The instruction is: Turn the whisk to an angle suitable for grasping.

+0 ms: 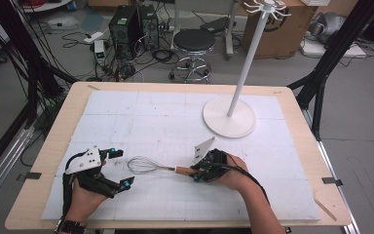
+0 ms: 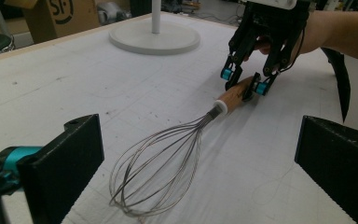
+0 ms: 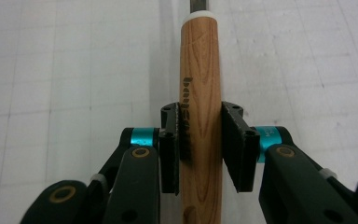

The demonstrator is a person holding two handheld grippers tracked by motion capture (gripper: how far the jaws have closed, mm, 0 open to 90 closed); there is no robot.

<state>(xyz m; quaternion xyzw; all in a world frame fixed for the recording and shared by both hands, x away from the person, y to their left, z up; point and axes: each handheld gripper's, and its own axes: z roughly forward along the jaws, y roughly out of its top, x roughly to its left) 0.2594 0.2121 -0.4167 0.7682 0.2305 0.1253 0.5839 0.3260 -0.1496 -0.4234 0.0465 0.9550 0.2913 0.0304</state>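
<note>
The whisk (image 1: 148,166) lies flat on the white foam mat (image 1: 141,117) that covers the tabletop (image 1: 53,141), near the front edge and between the two hands. Its wire head points toward the person's left and its wooden handle (image 3: 200,93) toward the right. The right gripper (image 1: 195,174) has its fingers (image 3: 170,149) clamped on that handle, one black pad on each side.

The right gripper view gives what the high view cannot: the grain of the light brown wood, a dark burned-in mark running along the handle, and a white collar at the far end where the metal stem begins. The left gripper view shows the thin steel loops of the whisk's head (image 2: 161,172) bulging into a balloon shape and resting on the mat, with the right gripper beyond it pinching the handle low, close to the surface.

The left gripper (image 1: 120,168) rests on the mat just left of the wire head, its fingers (image 2: 60,168) wide apart with nothing between them.

Farther back on the mat, well apart from the whisk, stands a white rack (image 1: 236,97) with a round flat base, a slim upright pole and hooked arms at the top. The mat is scored into squares and lightly scuffed; the tabletop's pale wood shows around it.
</note>
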